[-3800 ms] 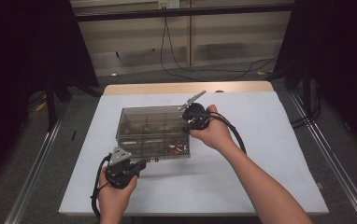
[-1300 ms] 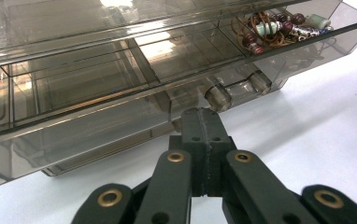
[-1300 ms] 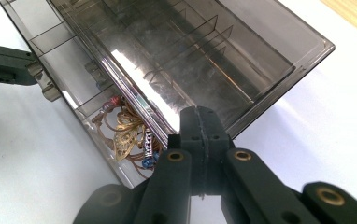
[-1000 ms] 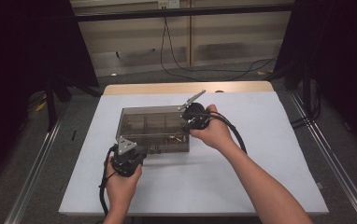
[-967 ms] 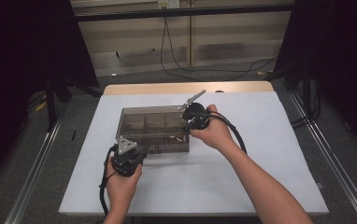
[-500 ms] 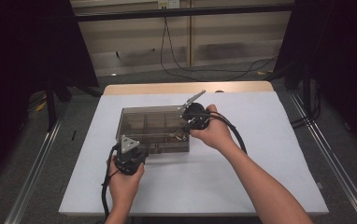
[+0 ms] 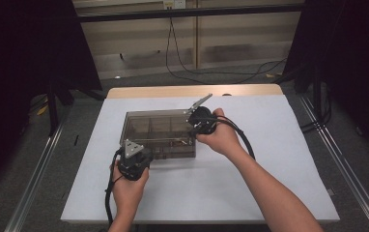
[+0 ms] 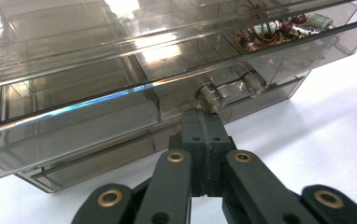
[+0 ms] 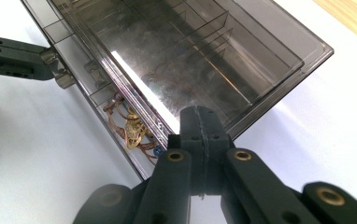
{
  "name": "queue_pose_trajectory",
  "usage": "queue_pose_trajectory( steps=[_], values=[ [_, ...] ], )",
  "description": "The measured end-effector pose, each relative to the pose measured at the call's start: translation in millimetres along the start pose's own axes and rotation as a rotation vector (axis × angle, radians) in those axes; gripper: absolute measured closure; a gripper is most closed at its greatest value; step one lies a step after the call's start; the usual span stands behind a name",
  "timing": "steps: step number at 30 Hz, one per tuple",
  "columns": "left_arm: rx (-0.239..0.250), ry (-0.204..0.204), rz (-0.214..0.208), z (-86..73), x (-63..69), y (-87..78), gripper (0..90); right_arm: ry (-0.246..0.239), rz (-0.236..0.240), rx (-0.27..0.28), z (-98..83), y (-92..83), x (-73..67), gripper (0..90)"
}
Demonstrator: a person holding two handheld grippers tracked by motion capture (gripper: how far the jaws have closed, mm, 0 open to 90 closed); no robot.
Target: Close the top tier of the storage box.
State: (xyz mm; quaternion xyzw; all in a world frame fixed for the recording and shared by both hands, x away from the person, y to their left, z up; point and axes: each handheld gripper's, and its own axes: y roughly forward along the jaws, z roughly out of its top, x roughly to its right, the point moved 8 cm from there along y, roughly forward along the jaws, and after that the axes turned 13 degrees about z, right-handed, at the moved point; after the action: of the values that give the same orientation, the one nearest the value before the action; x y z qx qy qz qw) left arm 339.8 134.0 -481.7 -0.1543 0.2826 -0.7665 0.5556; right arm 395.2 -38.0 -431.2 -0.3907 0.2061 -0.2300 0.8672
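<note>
smoky clear compartment box [image 7: 159, 135], lid down

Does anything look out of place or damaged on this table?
Nothing stands out. The smoky transparent compartment box sits flat on the white table, lid closed, with small parts inside one compartment. The shut left gripper is at its front latch.

Smoky clear compartment box [image 7: 159, 131] sitting flat, mid-table.
Lid lying shut, dividers showing thru; small parts w/ wire leads [image 9: 132, 128] resting in front-row cells, latch [image 8: 228, 91] facing near edge.
</note>
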Motion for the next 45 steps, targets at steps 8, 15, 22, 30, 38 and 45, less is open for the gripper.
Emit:
queue_pose_trajectory(
  steps=[8, 15, 22, 30, 38, 45],
  values=[
    [-0.001, 0.011, 0.008, 1.1, 0.3, 1.0, 90.0, 0.0, -0.002, 0.002, -0.2, 0.0, 0.0, 90.0],
    [-0.002, 0.006, 0.008, 2.2, -0.2, 3.5, 90.0, -0.006, -0.004, 0.008, -0.4, 0.0, 0.1, 90.0],
    [0.0, 0.005, 0.012, 3.5, -0.9, 4.8, 90.0, 0.001, 0.005, 0.017, -0.6, 0.0, 0.3, 90.0],
    [-0.002, 0.008, 0.005, 4.2, -1.3, 5.8, 90.0, -0.003, 0.005, 0.015, -0.8, -0.1, 0.4, 90.0],
    [0.001, 0.003, 0.007, 4.8, -1.5, 7.1, 90.0, -0.003, 0.005, 0.019, -0.9, -0.1, 0.5, 90.0],
    [0.002, 0.001, 0.011, 4.6, -1.0, 6.6, 90.0, -0.004, 0.005, 0.019, -0.8, -0.1, 0.6, 90.0]
  ],
)
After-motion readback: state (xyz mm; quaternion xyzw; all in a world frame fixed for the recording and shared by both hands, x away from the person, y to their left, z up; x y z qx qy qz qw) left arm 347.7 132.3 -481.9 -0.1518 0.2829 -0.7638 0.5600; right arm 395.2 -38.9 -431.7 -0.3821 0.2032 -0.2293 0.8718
